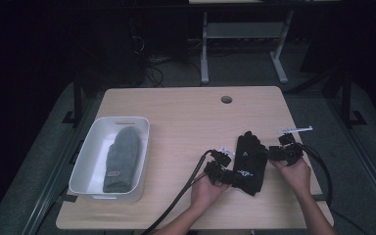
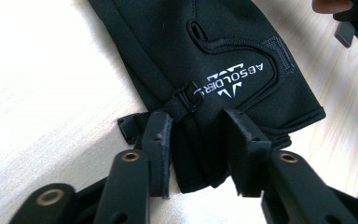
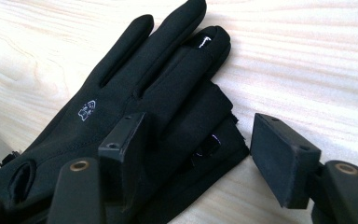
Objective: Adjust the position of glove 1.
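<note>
I see the wooden bench (image 1: 186, 117) carrying everything, and I place the rest by the black glove (image 1: 248, 164) lying flat on it, fingers pointing away from me. Well to the left of the glove sits a white bin (image 1: 89, 161) with a grey mitten (image 1: 122, 159) lying inside it. At the glove's cuff end, my left tool (image 1: 225, 175) has its jaws astride the cuff edge: in the left gripper view (image 2: 198, 140) both pads lie against the fabric on either side, by the small clip, and I read that as a grip on the cuff. On the glove's far right side, my right tool (image 1: 281, 153) is standing wide; in the right gripper view (image 3: 196, 154) one jaw rests over the folded glove fabric, the other hangs clear above bare wood beside it.
</note>
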`<move>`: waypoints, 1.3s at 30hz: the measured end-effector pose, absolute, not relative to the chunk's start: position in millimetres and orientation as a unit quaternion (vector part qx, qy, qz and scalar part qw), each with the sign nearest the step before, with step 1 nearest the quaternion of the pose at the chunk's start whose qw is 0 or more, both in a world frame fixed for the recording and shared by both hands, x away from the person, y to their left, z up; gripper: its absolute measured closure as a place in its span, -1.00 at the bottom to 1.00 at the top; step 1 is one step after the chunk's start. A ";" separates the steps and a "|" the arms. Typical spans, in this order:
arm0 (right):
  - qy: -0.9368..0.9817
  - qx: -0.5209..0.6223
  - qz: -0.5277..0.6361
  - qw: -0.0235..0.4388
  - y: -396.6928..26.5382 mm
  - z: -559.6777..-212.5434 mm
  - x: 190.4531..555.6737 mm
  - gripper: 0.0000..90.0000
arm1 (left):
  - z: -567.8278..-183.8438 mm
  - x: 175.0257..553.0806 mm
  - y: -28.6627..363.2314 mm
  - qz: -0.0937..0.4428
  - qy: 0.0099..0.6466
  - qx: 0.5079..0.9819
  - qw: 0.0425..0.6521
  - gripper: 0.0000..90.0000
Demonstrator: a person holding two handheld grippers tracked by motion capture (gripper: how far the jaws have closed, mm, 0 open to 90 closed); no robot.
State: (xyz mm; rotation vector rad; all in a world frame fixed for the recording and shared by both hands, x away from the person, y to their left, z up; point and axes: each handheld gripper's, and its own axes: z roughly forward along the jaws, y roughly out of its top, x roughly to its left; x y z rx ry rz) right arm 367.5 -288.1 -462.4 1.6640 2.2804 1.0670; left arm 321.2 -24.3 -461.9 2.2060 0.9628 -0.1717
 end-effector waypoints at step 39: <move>0.721 0.541 0.433 0.012 -281.7 -456.4 350.9 0.77 | -452.8 326.5 5.4 -0.085 0.374 0.847 0.369 0.80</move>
